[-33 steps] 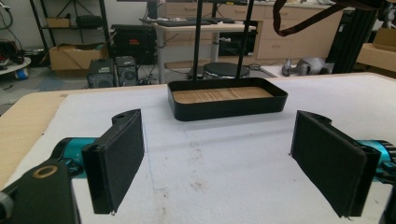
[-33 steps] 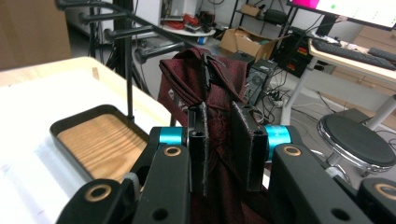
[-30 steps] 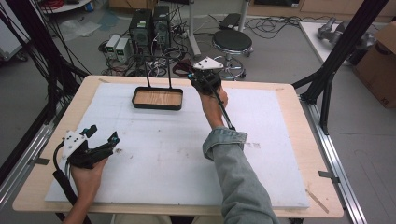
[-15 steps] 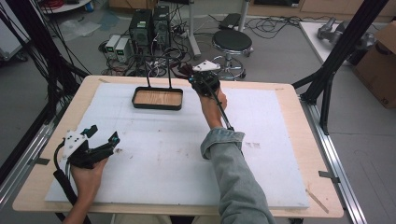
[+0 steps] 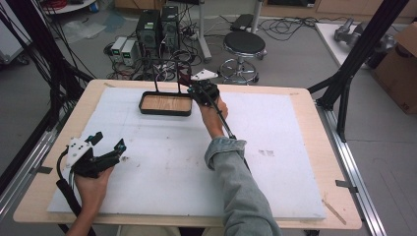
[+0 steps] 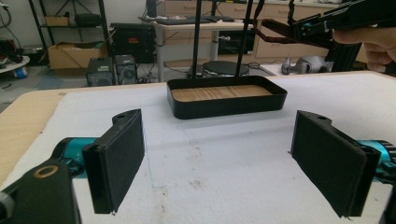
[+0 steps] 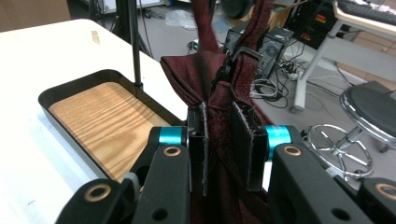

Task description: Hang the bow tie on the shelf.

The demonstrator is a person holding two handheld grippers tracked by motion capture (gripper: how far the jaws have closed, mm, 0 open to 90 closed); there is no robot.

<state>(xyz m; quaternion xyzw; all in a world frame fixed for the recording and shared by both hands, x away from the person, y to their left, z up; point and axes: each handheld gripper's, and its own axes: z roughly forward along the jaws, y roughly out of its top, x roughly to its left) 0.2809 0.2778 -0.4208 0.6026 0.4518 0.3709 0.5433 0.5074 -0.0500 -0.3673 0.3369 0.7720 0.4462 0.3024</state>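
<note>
**Right gripper clamps dark red cloth beside tray; left gripper idle, spread wide**

The right gripper (image 5: 189, 84) is at the far edge of the surface (image 5: 295, 162), just beside the right end of a black tray (image 5: 165, 103). In the right gripper view its fingers (image 7: 198, 144) are clenched on a dark red cloth (image 7: 219, 88), which is bunched between the pads and runs upward out of frame. A black clip or hanger part (image 7: 243, 53) sits against the cloth above the fingers; what it is exactly is unclear. The cloth is off the surface, held up next to the tray, not in it.

The tray has a wood-grain bottom and two thin black uprights (image 6: 196, 42) rising from its far side. It lies flat on the white sheet covering the surface.

The left gripper (image 5: 105, 150) is near the front left corner, well apart from the tray, held in the person's left hand (image 5: 91, 184). In the left gripper view its fingers (image 6: 119, 158) are released, spread wide with nothing between them, pointing toward the tray. The right hand and gripper show at the top right of that view.

The right arm wears a denim sleeve (image 5: 236, 187). A round stool (image 5: 244, 44) and computer cases (image 5: 157, 24) stand on the floor beyond the surface.
</note>
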